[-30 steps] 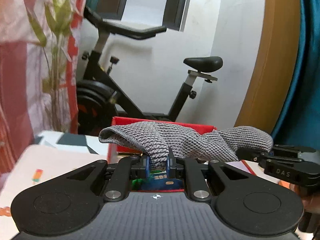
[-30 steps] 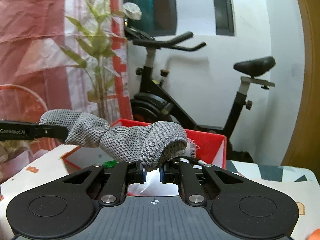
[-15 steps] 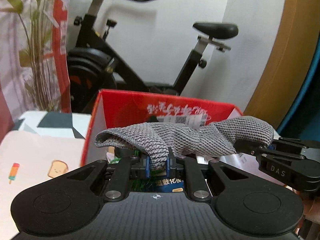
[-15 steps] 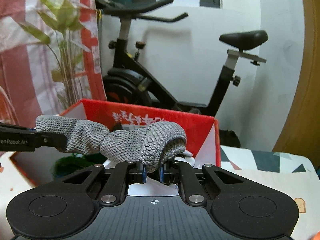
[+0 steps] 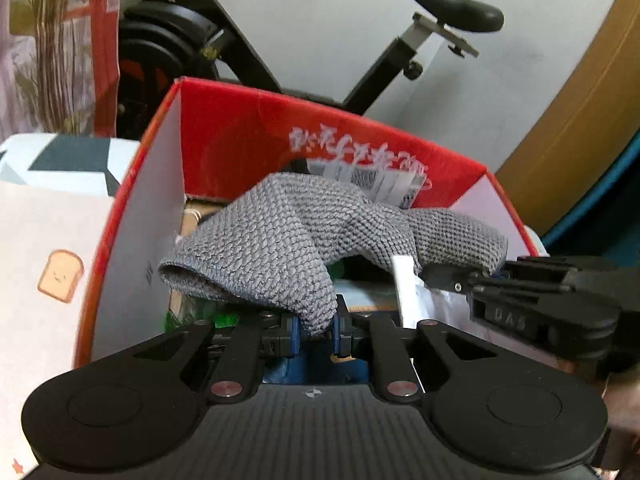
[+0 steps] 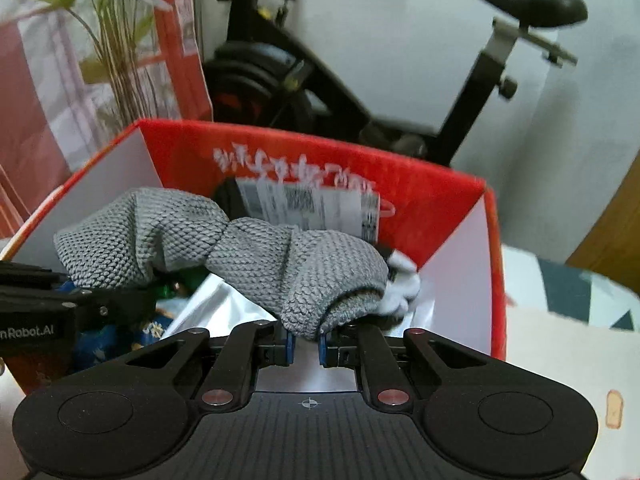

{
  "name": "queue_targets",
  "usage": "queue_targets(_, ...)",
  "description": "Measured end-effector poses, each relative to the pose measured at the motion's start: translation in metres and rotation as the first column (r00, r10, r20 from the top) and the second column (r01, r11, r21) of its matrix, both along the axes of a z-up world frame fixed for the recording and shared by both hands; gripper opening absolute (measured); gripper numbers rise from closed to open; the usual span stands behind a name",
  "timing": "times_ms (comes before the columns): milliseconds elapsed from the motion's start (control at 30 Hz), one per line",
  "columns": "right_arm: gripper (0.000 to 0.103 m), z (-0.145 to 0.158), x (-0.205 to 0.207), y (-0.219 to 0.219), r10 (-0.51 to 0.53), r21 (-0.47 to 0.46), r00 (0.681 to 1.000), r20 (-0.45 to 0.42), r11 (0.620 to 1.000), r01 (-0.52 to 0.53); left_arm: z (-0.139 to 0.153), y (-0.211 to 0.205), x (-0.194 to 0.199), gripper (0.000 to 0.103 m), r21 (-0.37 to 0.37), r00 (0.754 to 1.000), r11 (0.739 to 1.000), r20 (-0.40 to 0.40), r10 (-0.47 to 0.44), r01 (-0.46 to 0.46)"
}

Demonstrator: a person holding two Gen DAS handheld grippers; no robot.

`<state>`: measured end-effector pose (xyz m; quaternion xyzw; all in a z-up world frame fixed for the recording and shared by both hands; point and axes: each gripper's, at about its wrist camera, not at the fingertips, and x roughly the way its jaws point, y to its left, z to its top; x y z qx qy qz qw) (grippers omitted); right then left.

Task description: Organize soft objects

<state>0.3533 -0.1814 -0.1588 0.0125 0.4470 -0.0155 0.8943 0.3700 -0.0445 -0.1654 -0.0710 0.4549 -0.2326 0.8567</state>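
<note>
Grey knitted cloth (image 5: 304, 240): one, stretched between both grippers above the open red box (image 5: 240, 136). Left gripper (image 5: 316, 330): jaws clamped on one end of the cloth. Right gripper (image 6: 306, 344): jaws clamped on the other end. Red box: on a patterned table (image 5: 44, 248), white inner side walls, holding mixed packets and a labelled item. Exercise bike (image 6: 320, 80): behind the box, against a white wall.

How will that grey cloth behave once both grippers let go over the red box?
Probably floppy: the cloth sags and creases between the left gripper and right gripper. Likely light, since small pinches carry it. It should crumple into the box, not roll.
</note>
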Motion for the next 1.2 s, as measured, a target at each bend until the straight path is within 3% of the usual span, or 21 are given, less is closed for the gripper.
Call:
queue_targets(200,0.011,-0.001,0.001,-0.008,-0.024,0.051,0.999,-0.042,0.998,0.026,0.002,-0.004,-0.006,0.016,0.007,0.999,0.999,0.004,-0.037,0.037)
queue_targets(367,0.025,0.004,-0.007,-0.004,-0.039,0.016,0.999,-0.024,0.999,0.039,0.011,-0.003,-0.010,0.024,0.060,0.998,0.998,0.053,-0.036,0.033)
queue_targets(433,0.036,0.011,-0.012,-0.003,-0.045,0.000,0.999,-0.016,0.999,0.045,0.018,-0.002,-0.014,0.039,0.071,0.997,0.997,0.070,-0.034,0.029)
queue_targets(533,0.055,0.027,-0.024,-0.003,-0.030,-0.002,1.000,0.001,1.000,0.030,0.029,0.001,-0.022,0.053,0.081,0.994,0.997,0.106,-0.024,0.016)
queue_targets(667,0.072,0.051,-0.044,-0.002,-0.022,-0.018,0.999,0.045,1.000,0.023,0.047,0.002,-0.036,0.070,0.113,0.984,0.994,0.178,-0.018,-0.002)
queue_targets(733,0.083,0.062,-0.053,-0.002,-0.025,-0.026,0.997,0.077,0.999,0.027,0.058,0.003,-0.044,0.093,0.121,0.976,0.992,0.216,-0.007,-0.019)
queue_targets(767,0.086,0.067,-0.059,-0.001,-0.025,-0.033,0.995,0.094,0.999,0.029,0.063,0.004,-0.047,0.096,0.121,0.971,0.992,0.237,0.000,-0.030)
queue_targets(900,0.102,0.089,-0.080,0.001,-0.022,-0.042,0.986,0.167,0.999,0.029,0.085,0.006,-0.066,0.103,0.120,0.947,0.991,0.321,0.022,-0.063)
queue_targets(1200,0.103,0.129,-0.132,0.003,-0.083,0.032,0.956,0.281,0.997,0.077,0.122,0.015,-0.111,0.103,0.096,0.904,0.988,0.422,0.068,-0.120)
